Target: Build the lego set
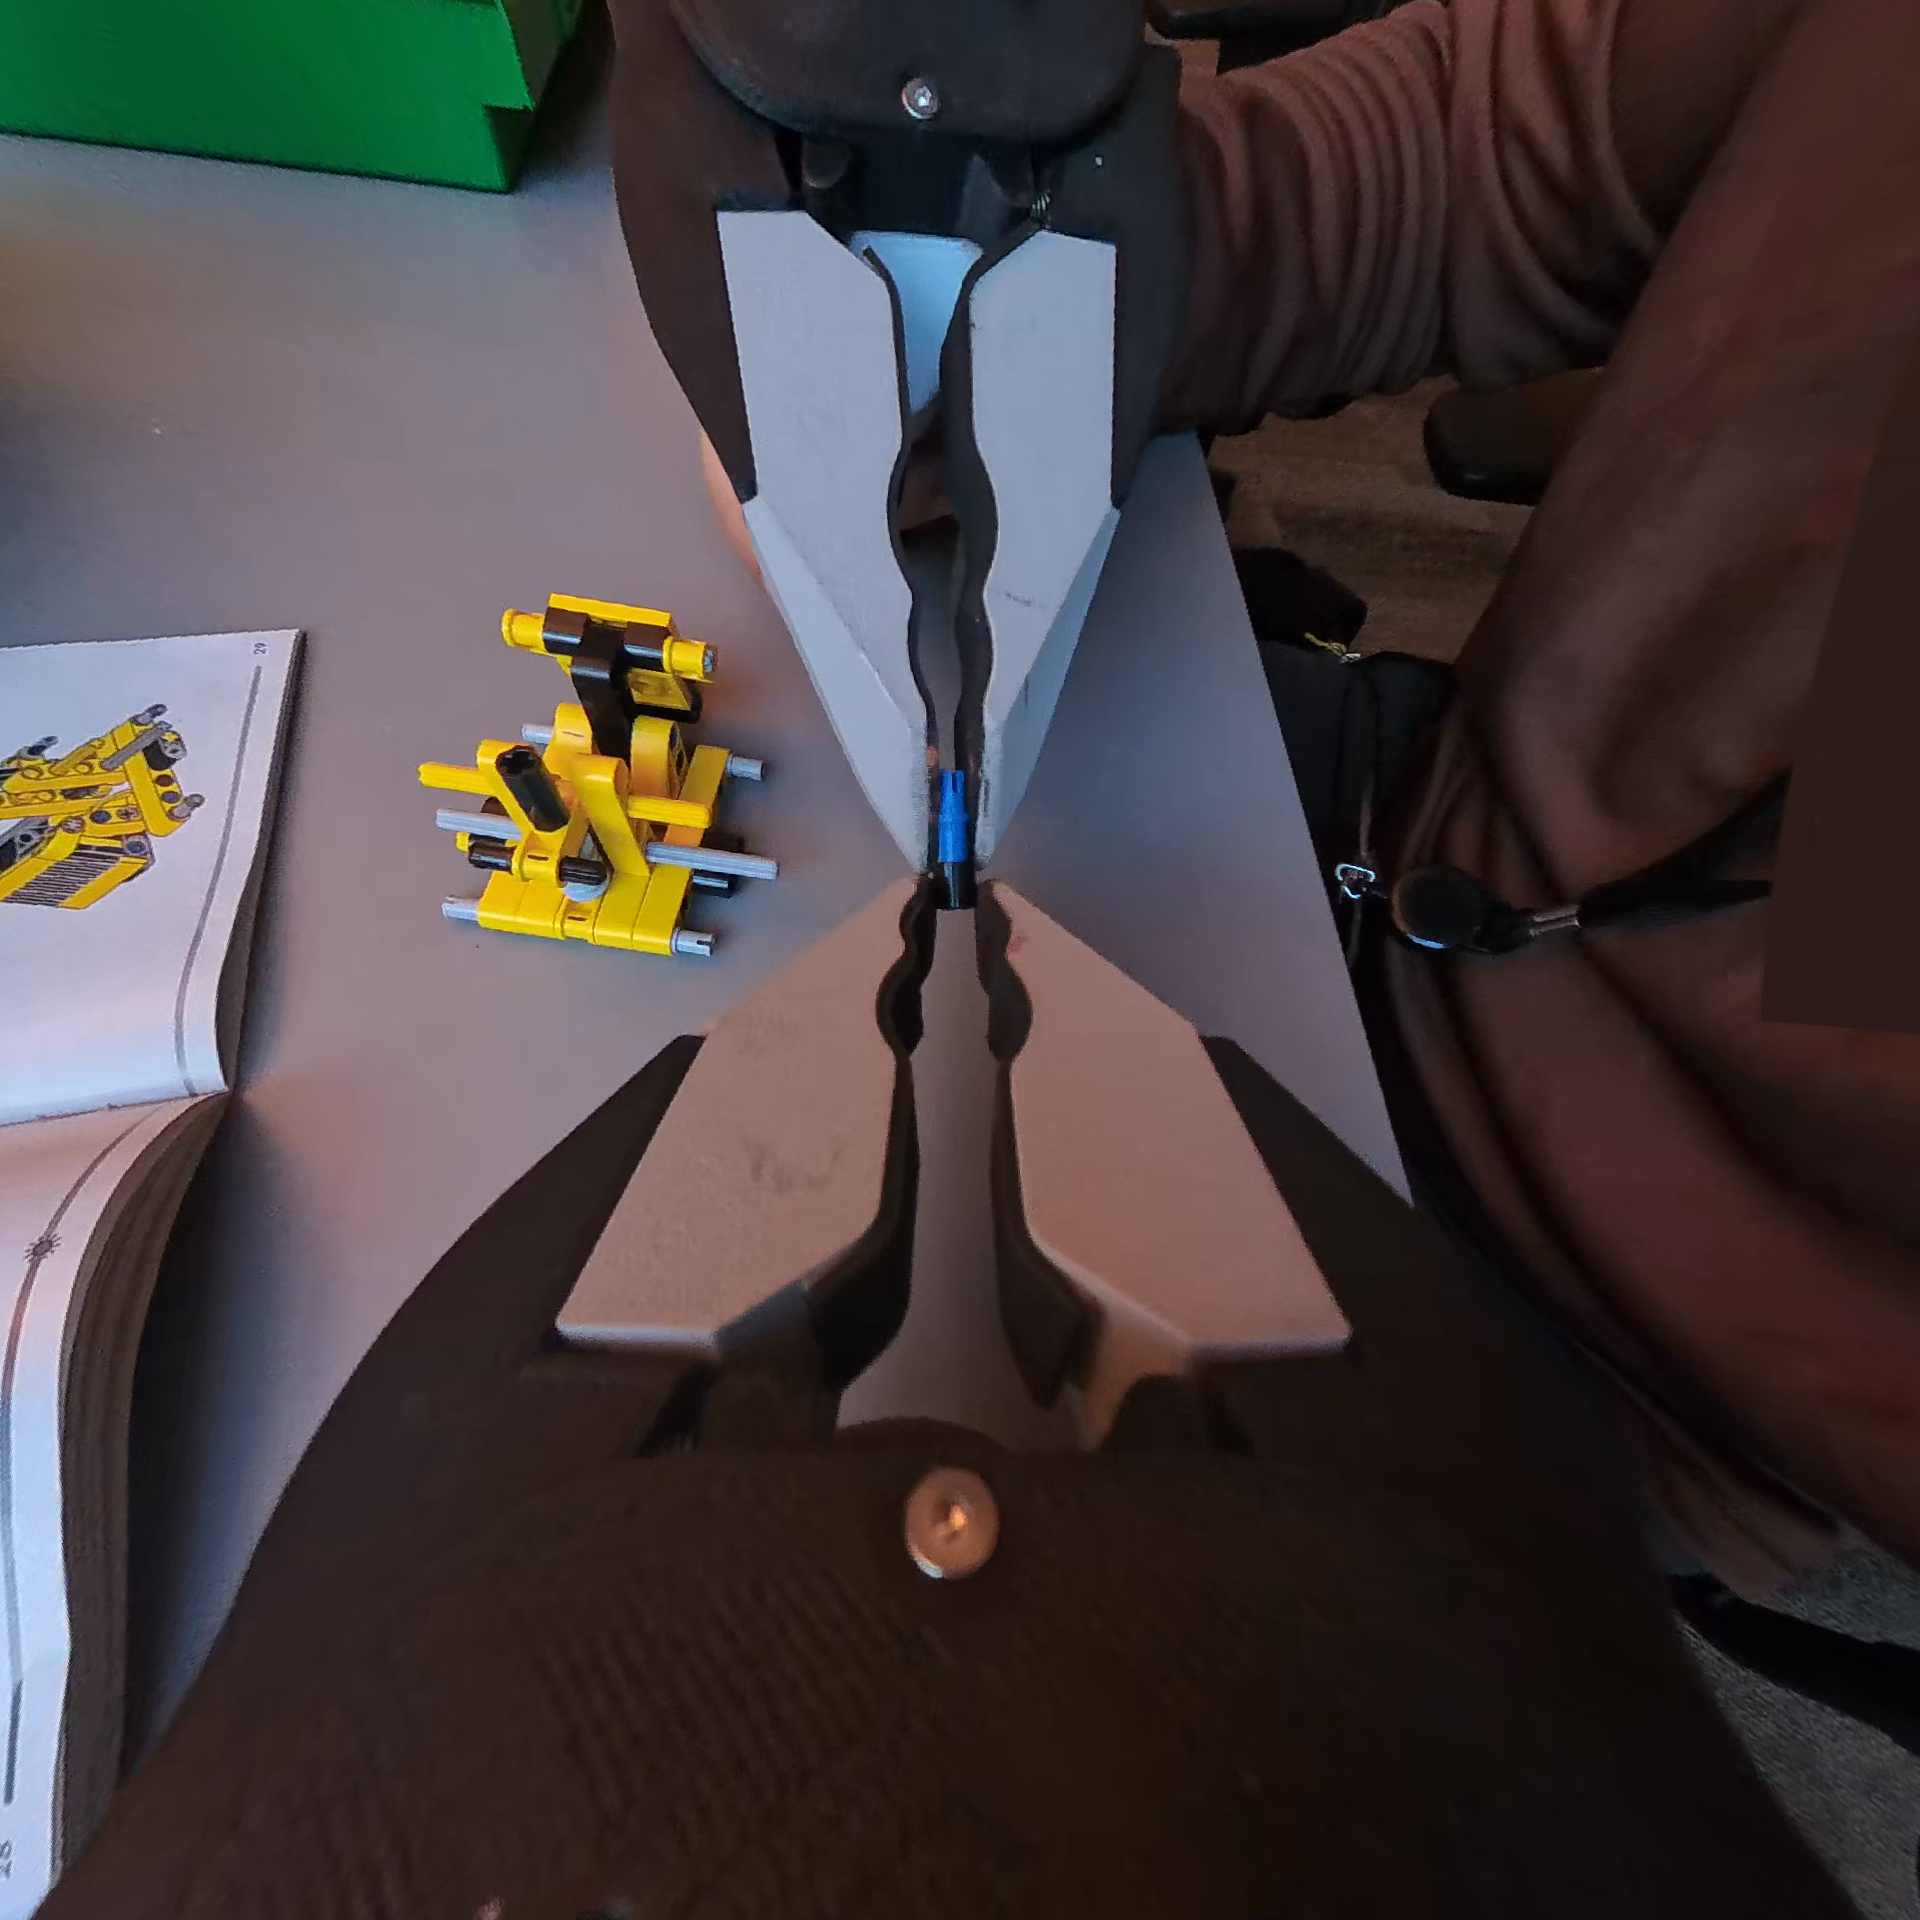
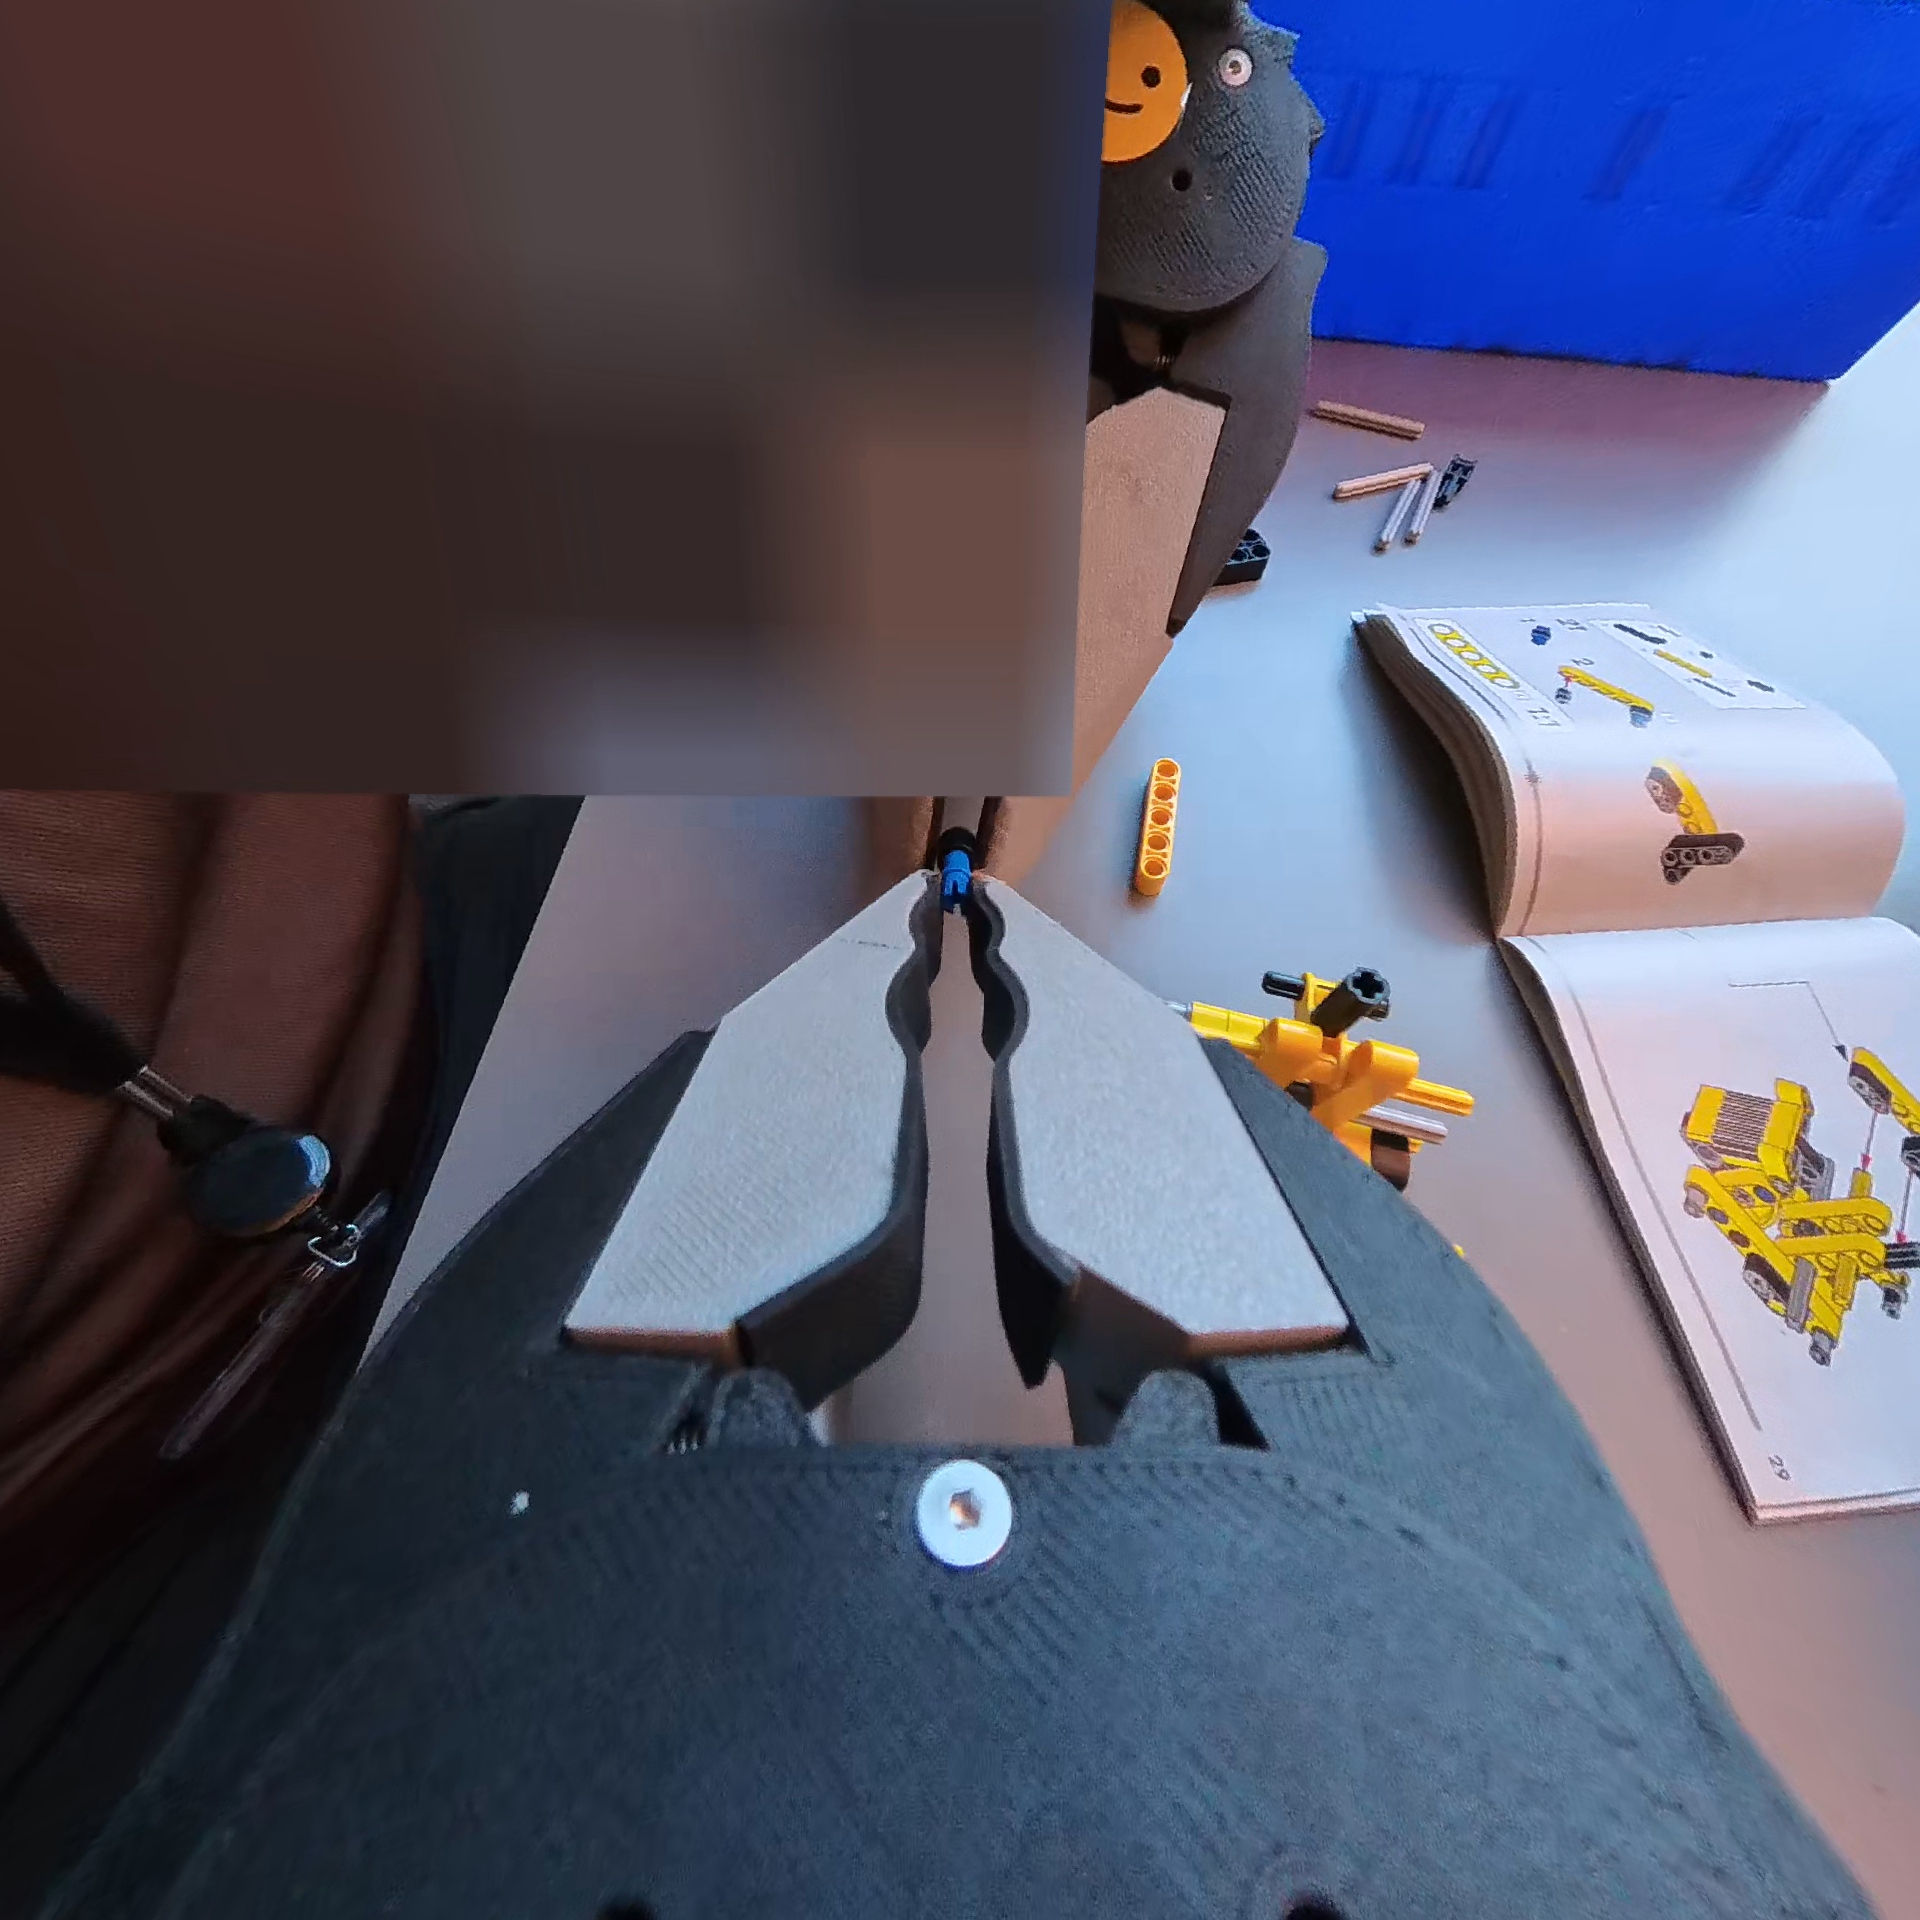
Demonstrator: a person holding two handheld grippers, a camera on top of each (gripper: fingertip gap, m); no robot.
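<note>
Two grippers meet tip to tip above a grey table (image 1: 364,436), sharing one small part between them. Seen from the left wrist, the left gripper (image 1: 948,896) reaches in from the near edge with its fingers drawn close together, clenched on the black end of a blue-and-black pin (image 1: 950,831). Opposite it, the right gripper (image 1: 952,821) comes down from the far side, its fingers pinched on the blue end of the same pin. From the right wrist, the right gripper (image 2: 954,881) again shows the blue-and-black pin (image 2: 953,862) nipped at its tips, with the left gripper (image 2: 961,821) mostly hidden behind a blurred patch.

Left of the joined tips in the left wrist view, a partly built yellow model (image 1: 597,779) with grey axles and black connectors sits on the table, apart from both grippers. Farther left lies an open instruction booklet (image 1: 114,862), and a green box (image 1: 270,83) occupies the far left corner. In the right wrist view a loose yellow beam (image 2: 1156,826) lies on the table beyond the model, and several loose axles (image 2: 1392,494) rest farther off near a blue box (image 2: 1621,187). A person's brown sleeve (image 1: 1455,260) fills the right side.
</note>
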